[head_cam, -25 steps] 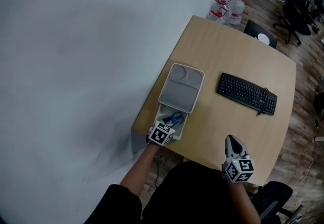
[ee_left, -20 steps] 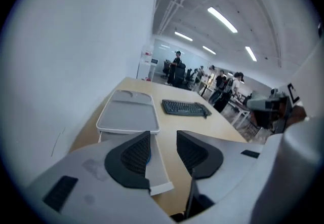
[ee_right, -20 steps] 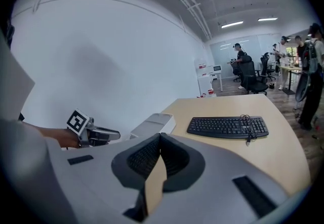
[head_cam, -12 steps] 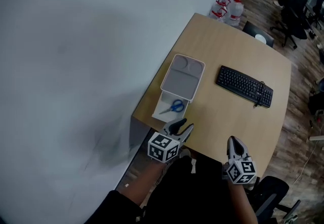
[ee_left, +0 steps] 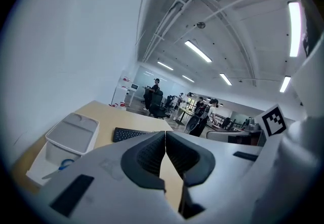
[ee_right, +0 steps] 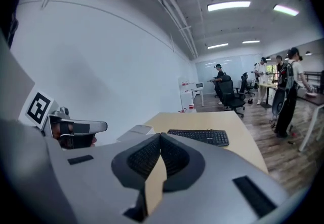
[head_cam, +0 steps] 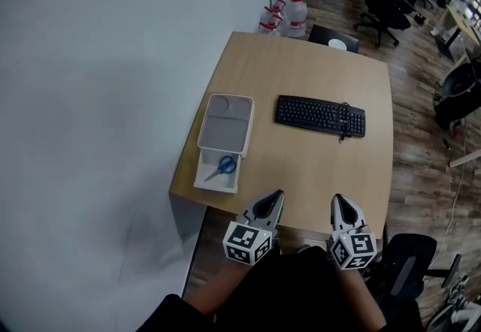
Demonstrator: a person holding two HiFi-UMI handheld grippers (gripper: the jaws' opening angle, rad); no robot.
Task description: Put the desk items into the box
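**Desk:** Blue scissors (head_cam: 222, 167) lie in the open near end of the white box (head_cam: 198, 181) at the left edge of the bench (head_cam: 316, 165). The grey lid (head_cam: 225, 124) covers the box's far half.

**Editor:** And the grippers?

**Desk:** The left gripper (head_cam: 270, 203) hovers at the near edge, fingers closing together on nothing. The right gripper (head_cam: 342, 206) is beside it, fingers clenched and empty.

**Editor:** The lid looks like all that remains. It is best drawn squarely toward the near end, with the box steadied so it stays on the bench.
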